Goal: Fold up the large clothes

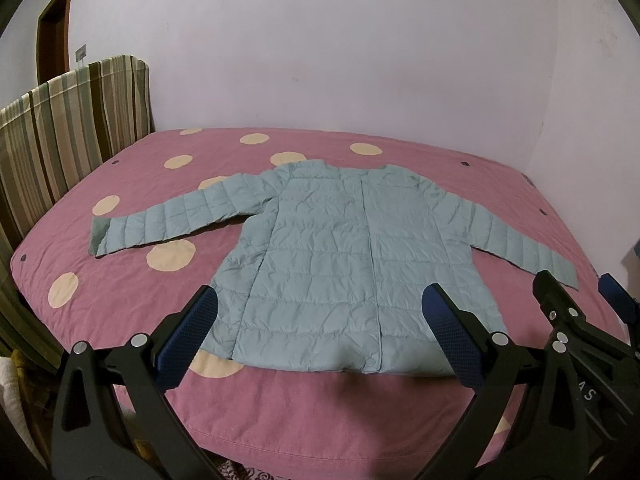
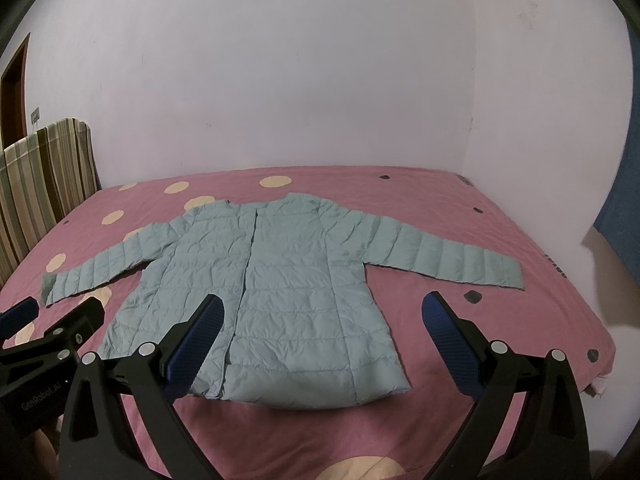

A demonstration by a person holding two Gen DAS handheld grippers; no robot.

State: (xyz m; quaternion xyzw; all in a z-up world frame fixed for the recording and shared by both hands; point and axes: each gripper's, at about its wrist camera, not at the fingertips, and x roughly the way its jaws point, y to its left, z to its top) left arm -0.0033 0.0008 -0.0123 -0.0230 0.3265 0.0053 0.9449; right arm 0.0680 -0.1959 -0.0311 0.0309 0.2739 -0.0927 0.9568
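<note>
Colour: pale blue-green quilted jacket (image 1: 332,256), spread flat on the pink spotted bed (image 1: 132,184), front up, closure line running from collar to hem.
Where it lies: in the middle of the bed, collar toward the far wall, hem toward me at the near edge, both sleeves stretched out sideways.
Long axis: the body runs away from me; the sleeves run crosswise, left to right.
My left fingers (image 1: 320,328): spread wide apart, holding nothing, hovering above the hem.
My right fingers (image 2: 322,332): also wide apart and empty, above the hem's right half; seen at the right edge of the left view, near the right cuff.
Left sleeve (image 1: 168,220): angles out to the left, its cuff well apart from my left fingers.
Right sleeve (image 2: 444,256): reaches right, cuff ahead of my right fingers and to their right.
Nearer hand: each side of the jacket has its own, left for the left sleeve, right for the right.
Stage, as I judge it: nothing folded yet; the first fold is still to do.
Next, I think: bring a sleeve or a side in across the body, toward the closure line.
</note>
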